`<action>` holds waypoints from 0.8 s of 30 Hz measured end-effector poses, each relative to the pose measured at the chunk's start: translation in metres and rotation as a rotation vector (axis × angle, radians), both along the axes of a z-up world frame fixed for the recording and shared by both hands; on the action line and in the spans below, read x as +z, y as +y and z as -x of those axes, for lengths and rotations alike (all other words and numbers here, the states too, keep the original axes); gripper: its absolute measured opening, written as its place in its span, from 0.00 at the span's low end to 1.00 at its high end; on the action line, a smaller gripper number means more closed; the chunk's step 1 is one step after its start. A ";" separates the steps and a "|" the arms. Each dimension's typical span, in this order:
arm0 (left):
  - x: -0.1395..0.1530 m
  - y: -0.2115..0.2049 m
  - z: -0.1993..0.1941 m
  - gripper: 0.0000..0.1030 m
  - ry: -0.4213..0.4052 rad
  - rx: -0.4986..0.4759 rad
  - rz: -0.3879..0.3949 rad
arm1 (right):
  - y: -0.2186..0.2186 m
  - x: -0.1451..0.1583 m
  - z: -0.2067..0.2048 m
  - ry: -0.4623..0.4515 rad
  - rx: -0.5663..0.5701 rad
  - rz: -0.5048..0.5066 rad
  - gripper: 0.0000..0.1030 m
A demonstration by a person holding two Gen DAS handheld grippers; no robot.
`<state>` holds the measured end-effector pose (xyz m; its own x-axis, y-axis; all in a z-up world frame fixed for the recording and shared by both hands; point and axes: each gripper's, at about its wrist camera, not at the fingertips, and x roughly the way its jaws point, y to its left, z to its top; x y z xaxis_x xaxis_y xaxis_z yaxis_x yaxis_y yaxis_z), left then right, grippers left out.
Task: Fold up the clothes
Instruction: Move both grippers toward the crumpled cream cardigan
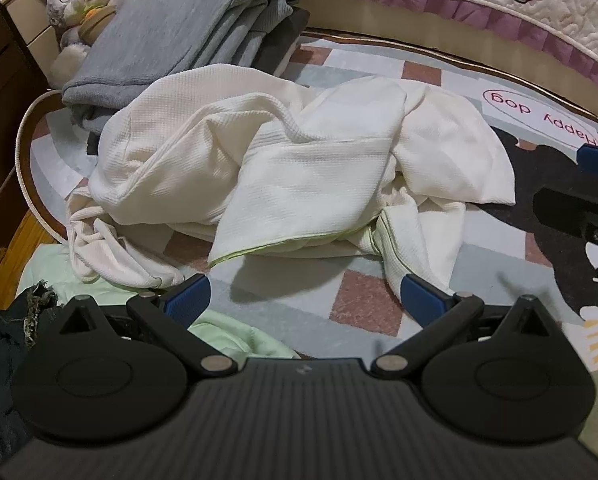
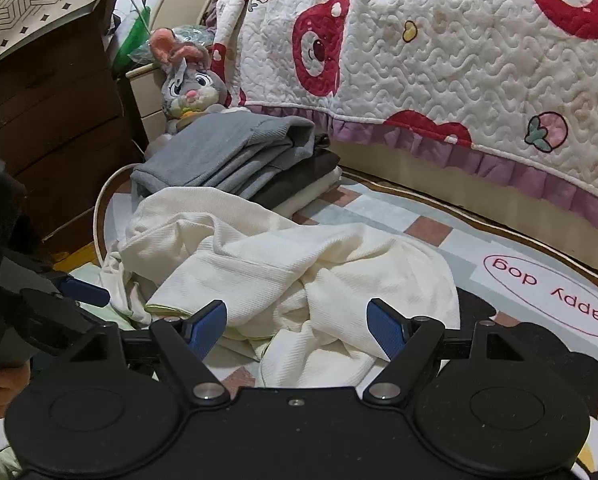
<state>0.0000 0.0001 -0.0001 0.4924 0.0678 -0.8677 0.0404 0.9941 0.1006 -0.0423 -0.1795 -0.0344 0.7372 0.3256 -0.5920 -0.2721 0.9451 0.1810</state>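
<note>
A crumpled cream-white waffle-knit garment [image 1: 283, 168] lies in a heap on the patterned rug [image 1: 363, 304]; it also shows in the right wrist view [image 2: 283, 272]. My left gripper [image 1: 305, 300] is open and empty, just in front of the garment's near hem. My right gripper [image 2: 297, 330] is open and empty, its fingers hovering over the garment's near folds. The right gripper shows at the right edge of the left wrist view [image 1: 591, 196]. The left gripper shows at the left of the right wrist view [image 2: 51, 304].
A stack of folded grey and dark clothes [image 1: 179, 36] [image 2: 235, 156] sits behind the garment, with a plush rabbit [image 2: 187, 84] beyond it. A bed with a quilted cover [image 2: 459, 80] runs along the right. A brown dresser [image 2: 47, 112] stands left. A pale green cloth [image 1: 227, 332] lies near my left gripper.
</note>
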 end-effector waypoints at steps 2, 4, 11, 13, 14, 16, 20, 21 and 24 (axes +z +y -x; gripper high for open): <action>-0.001 0.000 0.000 1.00 0.004 0.002 -0.003 | 0.001 0.000 0.000 -0.008 0.000 0.013 0.79; -0.002 0.001 -0.001 1.00 0.007 0.003 -0.005 | 0.002 -0.001 0.000 -0.016 -0.001 0.025 0.79; -0.004 0.002 -0.001 1.00 0.022 0.008 -0.014 | 0.000 -0.001 -0.001 -0.011 -0.006 0.037 0.79; -0.005 0.001 0.001 1.00 0.024 0.005 -0.019 | -0.002 0.000 -0.003 -0.003 -0.006 0.040 0.79; -0.006 0.001 0.001 1.00 0.025 0.004 -0.020 | -0.003 -0.001 -0.003 0.000 -0.007 0.043 0.79; -0.006 0.001 0.001 1.00 0.029 0.004 -0.018 | -0.003 -0.002 -0.003 0.000 -0.008 0.046 0.79; -0.007 0.000 0.000 1.00 0.035 -0.003 -0.010 | 0.000 -0.004 -0.002 0.001 -0.012 0.048 0.79; -0.007 0.000 0.000 1.00 0.037 -0.005 -0.010 | 0.001 -0.004 -0.002 0.002 -0.011 0.049 0.79; -0.008 0.000 0.000 1.00 0.040 -0.012 -0.004 | 0.000 -0.004 -0.002 0.006 -0.013 0.050 0.79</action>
